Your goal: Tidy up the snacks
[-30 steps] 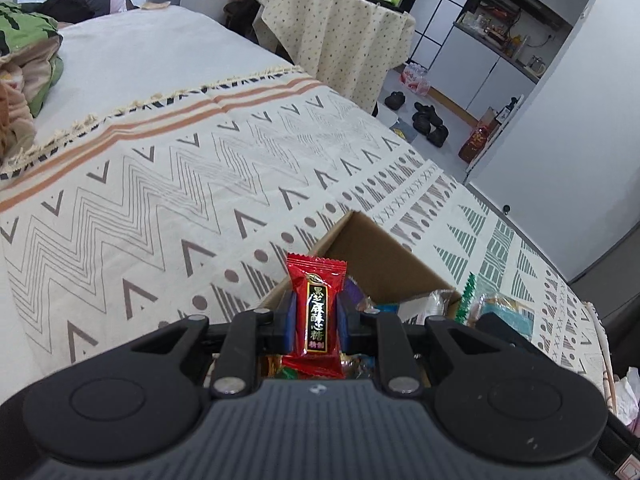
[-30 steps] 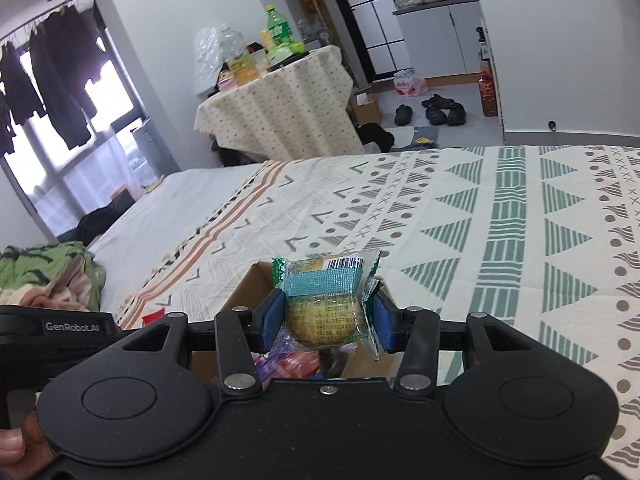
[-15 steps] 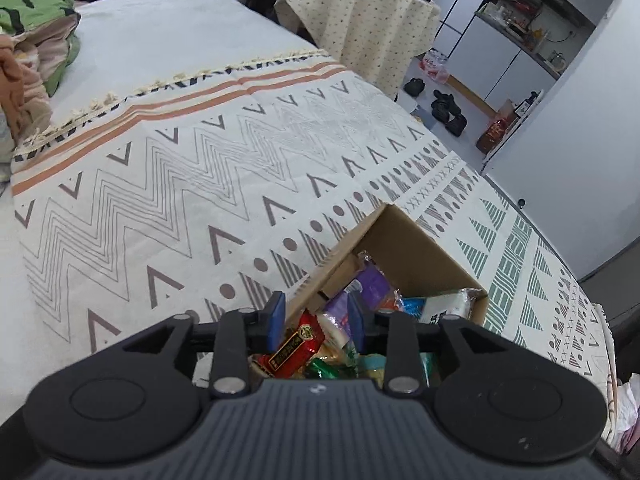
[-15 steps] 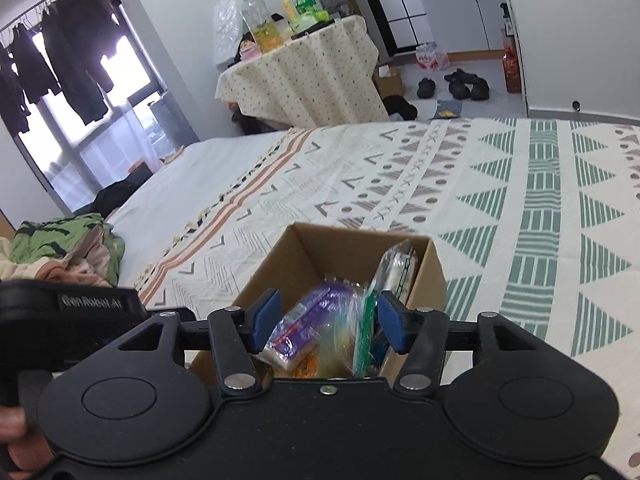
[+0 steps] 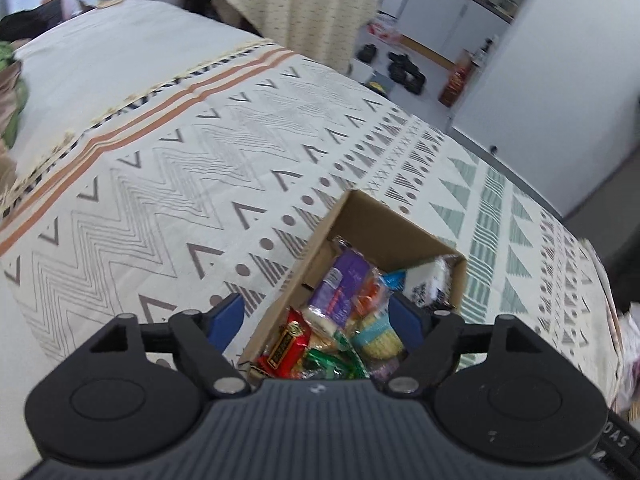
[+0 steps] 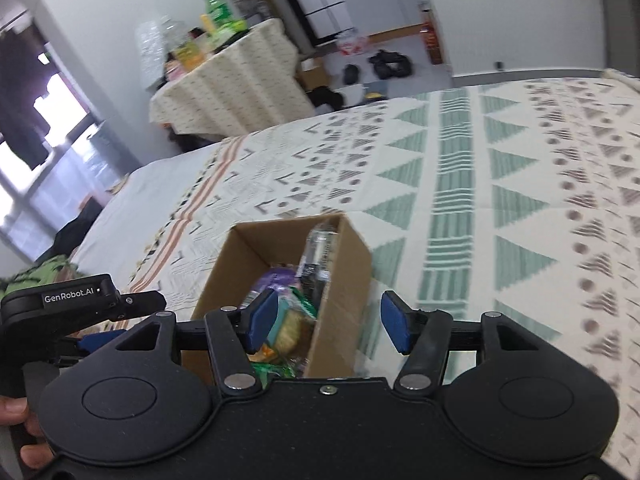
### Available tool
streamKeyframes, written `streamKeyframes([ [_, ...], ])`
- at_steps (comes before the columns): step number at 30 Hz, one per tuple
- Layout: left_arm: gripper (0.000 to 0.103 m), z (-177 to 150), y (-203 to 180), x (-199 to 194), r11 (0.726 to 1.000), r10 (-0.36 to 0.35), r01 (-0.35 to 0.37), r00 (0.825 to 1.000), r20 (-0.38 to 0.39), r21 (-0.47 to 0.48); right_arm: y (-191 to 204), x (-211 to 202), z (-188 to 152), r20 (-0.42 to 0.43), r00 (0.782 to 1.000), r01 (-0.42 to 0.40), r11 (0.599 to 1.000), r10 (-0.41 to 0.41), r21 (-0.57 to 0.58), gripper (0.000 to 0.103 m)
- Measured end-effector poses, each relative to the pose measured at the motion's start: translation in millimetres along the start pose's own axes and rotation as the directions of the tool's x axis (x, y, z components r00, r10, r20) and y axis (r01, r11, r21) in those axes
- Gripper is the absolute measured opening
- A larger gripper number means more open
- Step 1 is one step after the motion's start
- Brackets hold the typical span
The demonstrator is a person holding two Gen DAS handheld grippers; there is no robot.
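Observation:
A brown cardboard box [image 5: 384, 224] sits on the patterned bedspread and holds several wrapped snacks. Among them are a red candy packet [image 5: 286, 346], a purple packet [image 5: 344, 280] and a green-wrapped round cake [image 5: 378, 338]. My left gripper [image 5: 316, 320] is open and empty just above the box's near end. My right gripper [image 6: 330, 322] is open and empty over the near right corner of the box [image 6: 344, 272]. The left gripper's body [image 6: 76, 300] shows at the left of the right wrist view.
The bedspread [image 5: 180, 168] stretches out to the left and beyond the box. A cloth-covered table [image 6: 228, 84] with bottles stands past the bed, with shoes on the floor near white cabinets. Crumpled clothes [image 5: 12, 96] lie at the far left.
Both grippers have opened wide. The red candy dropped from the left gripper and the green-wrapped cake from the right into the box. Both views now look down more steeply.

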State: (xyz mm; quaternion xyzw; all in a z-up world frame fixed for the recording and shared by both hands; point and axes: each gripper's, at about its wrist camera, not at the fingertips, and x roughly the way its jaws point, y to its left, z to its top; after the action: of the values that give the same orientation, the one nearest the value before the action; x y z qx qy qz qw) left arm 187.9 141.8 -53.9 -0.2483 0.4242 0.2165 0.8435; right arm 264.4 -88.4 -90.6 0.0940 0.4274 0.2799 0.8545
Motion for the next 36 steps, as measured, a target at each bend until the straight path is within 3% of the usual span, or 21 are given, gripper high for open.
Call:
streamKeyframes([
  [7, 0.08, 2.9, -20.5, -17.8, 0.991, -0.071, 0.075, 0.997, -0.033, 0.107, -11.2, -42.8, -4.4, 0.031, 0.995, 0.09, 0.993, -0.093, 0.082, 0.058],
  [9, 0.086, 6.2, -25.6, -25.3, 0.987, -0.087, 0.093, 0.995, -0.048, 0.128, -14.0, -53.6, -6.6, 0.037, 0.993, 0.106, 0.989, -0.11, 0.101, 0.058],
  [14, 0.091, 9.5, -41.6, -40.7, 0.947, -0.167, 0.19, 0.98, -0.109, 0.258, -16.3, -83.0, -10.0, 0.063, 0.986, 0.145, 0.981, -0.153, 0.128, 0.067],
  [19, 0.098, 10.1, -41.4, -62.8, 0.93, -0.177, 0.188, 0.982, -0.064, 0.314, -18.9, -106.8, -13.2, 0.085, 0.979, 0.173, 0.975, -0.185, 0.137, 0.084],
  [25, 0.103, 0.6, -39.4, -78.9, 0.899, -0.181, 0.196, 0.981, -0.074, 0.392, -17.1, -132.2, -19.0, 0.136, 0.968, 0.19, 0.971, -0.21, 0.146, 0.099],
  [36, 0.103, -30.1, -36.3, -109.2, 0.849, -0.234, 0.237, 0.97, -0.066, 0.472, 0.7, -165.7, -45.8, 0.163, 0.962, 0.203, 0.973, -0.219, 0.109, 0.103],
])
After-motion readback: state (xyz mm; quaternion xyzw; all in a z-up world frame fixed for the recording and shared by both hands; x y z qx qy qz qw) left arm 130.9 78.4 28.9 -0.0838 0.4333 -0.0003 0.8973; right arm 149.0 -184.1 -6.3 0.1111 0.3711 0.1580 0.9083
